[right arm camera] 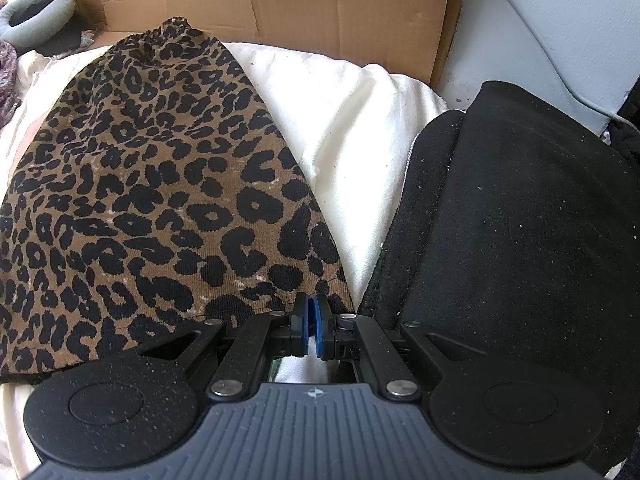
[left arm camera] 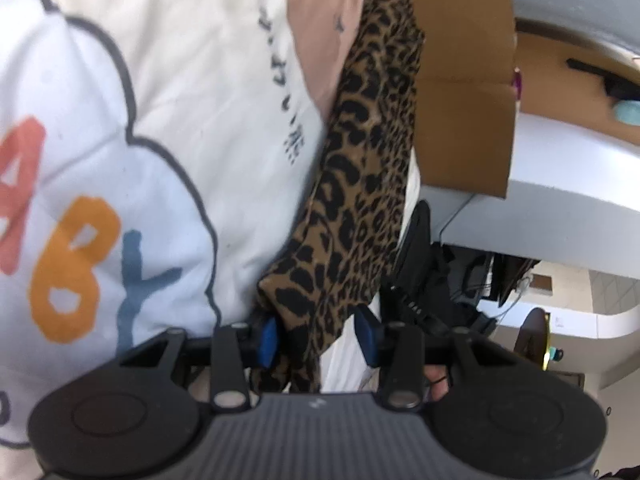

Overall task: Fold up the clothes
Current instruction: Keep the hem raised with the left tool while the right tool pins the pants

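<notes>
Midway: the right gripper (right arm camera: 313, 322), pinched shut on the leopard-print garment (right arm camera: 152, 184) at lower centre, seemingly leaves folding unfinished, while the left gripper (left arm camera: 320, 338) stands half-open around cloth.

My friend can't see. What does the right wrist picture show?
The right gripper has its jaws shut on the near corner of a leopard-print garment spread on a cream cloth. A black garment lies to the right, and a cardboard box stands behind.
</notes>
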Action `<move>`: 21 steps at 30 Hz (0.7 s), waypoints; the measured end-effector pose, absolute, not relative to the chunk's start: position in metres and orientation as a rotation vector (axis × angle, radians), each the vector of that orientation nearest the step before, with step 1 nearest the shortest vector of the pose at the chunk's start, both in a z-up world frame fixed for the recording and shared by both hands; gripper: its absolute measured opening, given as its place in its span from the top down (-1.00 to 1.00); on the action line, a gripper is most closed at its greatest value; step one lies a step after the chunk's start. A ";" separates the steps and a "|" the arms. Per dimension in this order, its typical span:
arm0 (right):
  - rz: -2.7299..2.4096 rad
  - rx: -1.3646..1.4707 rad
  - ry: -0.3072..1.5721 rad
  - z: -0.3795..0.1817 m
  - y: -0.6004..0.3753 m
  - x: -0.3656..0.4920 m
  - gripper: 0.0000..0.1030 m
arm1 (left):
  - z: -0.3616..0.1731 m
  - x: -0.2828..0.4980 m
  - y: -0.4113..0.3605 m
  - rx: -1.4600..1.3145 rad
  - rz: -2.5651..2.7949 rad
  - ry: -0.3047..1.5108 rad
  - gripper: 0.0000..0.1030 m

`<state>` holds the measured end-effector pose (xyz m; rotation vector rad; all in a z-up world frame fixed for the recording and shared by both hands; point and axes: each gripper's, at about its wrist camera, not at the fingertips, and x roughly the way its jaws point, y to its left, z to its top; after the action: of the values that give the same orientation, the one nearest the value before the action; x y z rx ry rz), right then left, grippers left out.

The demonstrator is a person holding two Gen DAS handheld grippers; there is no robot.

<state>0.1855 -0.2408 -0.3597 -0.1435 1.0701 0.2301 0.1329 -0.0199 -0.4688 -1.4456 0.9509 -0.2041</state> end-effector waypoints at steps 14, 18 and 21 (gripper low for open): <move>0.234 -0.142 1.064 -0.360 -0.241 0.186 0.86 | -0.465 0.139 -0.034 -1.420 -0.302 0.988 0.18; 0.236 -0.145 1.063 -0.360 -0.241 0.186 0.86 | -0.470 0.134 -0.031 -1.360 -0.254 1.043 0.18; 0.237 -0.143 1.061 -0.360 -0.242 0.185 0.86 | -0.465 0.131 -0.029 -1.319 -0.240 1.048 0.17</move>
<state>0.1852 -0.2417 -0.3601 -0.1430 1.0610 0.2371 0.1310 -0.0287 -0.4648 -1.3187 1.0481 -0.2400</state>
